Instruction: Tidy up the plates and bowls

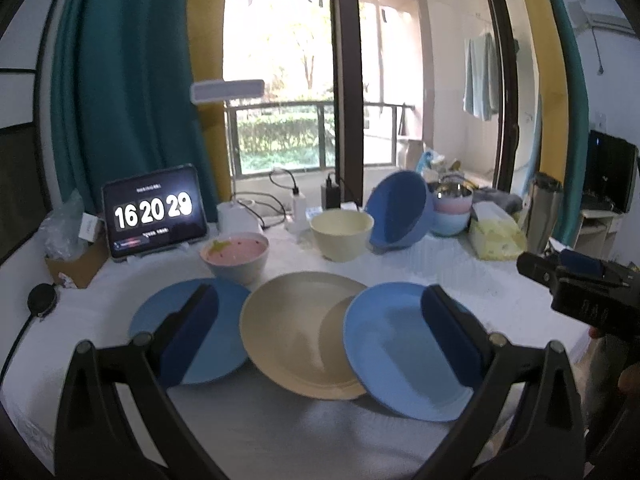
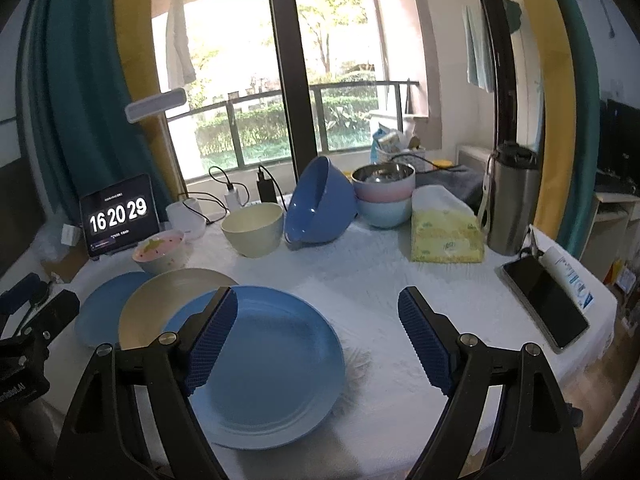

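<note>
Left wrist view shows the left gripper [image 1: 320, 328] with its fingers spread wide and empty, hovering over three plates lying in a row on the white table [image 1: 460, 276]. A blue plate [image 1: 160, 316] sits on the left, touching or slightly overlapping a beige plate [image 1: 288, 320] in the middle, and a second blue plate [image 1: 392, 352] on the right leans with its edge over the beige one. Behind them stand a pink bowl [image 1: 236, 254], a cream bowl [image 1: 340, 236], and a blue bowl [image 1: 400, 210] tipped on its side against a small stack of bowls [image 1: 452, 210].

Right wrist view has the right gripper [image 2: 316, 336] also spread apart and holding nothing, with its left finger above the nearest blue plate and its right finger over bare cloth.

Nothing looks stacked yet, so the step in hand is probably the first pick. A sound way would be to take the overlapping blue plate by its raised rim, since that edge is already off the cloth and gives a finger room to slip under. Closing on the rim squarely, not at a slant, should keep the smooth plate from twisting out. The beige plate underneath may shift as the upper one lifts, so a slow, level lift seems wise.
</note>
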`<state>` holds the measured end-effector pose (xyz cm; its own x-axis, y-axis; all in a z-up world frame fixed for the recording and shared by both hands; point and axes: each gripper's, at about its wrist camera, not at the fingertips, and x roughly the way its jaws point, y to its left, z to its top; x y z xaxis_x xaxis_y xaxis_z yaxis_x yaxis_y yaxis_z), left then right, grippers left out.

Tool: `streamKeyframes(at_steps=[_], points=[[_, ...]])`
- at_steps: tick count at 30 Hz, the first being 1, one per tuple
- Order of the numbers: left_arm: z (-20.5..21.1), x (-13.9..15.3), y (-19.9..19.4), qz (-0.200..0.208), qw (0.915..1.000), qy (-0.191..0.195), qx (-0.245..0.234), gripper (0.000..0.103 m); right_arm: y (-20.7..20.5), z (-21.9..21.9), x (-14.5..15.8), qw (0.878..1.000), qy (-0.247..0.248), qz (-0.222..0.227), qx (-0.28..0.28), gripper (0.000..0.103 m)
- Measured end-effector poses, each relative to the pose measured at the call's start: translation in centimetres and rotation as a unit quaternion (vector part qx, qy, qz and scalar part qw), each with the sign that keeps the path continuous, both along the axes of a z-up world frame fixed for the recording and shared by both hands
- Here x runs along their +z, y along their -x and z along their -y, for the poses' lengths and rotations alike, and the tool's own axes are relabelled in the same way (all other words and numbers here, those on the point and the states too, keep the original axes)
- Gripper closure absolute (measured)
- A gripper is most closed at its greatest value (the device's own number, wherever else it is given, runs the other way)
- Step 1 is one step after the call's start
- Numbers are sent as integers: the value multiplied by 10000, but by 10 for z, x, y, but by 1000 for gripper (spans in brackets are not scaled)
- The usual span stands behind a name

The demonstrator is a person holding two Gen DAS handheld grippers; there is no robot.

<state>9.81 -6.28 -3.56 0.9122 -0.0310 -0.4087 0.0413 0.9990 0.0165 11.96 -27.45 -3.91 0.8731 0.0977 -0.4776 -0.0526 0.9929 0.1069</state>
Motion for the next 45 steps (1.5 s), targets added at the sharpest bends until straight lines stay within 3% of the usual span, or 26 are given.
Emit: streamKeyframes(at_steps=[12, 16, 20, 28, 30, 32, 38, 42, 45], points=[[30, -43, -51, -832, 9962, -167, -211, 2, -40, 19, -39, 9977, -330, -579, 80, 18], [37, -58, -63, -1109, 9932, -249, -252, 15, -48, 20, -57, 9954, -420, -841, 168, 18], [41, -69, -71, -1322, 9905, -266, -282, 18, -53, 20, -73, 9933, -481, -1027, 205, 21], [49, -84, -83, -1664, 9845, -427, -352, 43, -63, 22, -95, 9887, -613, -1346, 227, 38], [50, -87, -84, -1696, 9839, -459, -343, 44, -64, 22, -98, 9878, -619, -1412, 231, 57], [52, -89, -84, -1730, 9830, -483, -369, 49, -64, 22, -102, 9867, -635, -1483, 185, 66], [46, -96, -89, -1906, 9806, -358, -302, 68, -67, 24, -110, 9831, -772, -1654, 152, 69], [44, -98, -88, -1913, 9806, -334, -284, 73, -68, 18, -112, 9828, -692, -1700, 215, 81], [41, -98, -87, -1894, 9811, -301, -267, 75, -67, 15, -111, 9835, -602, -1699, 179, 83]])
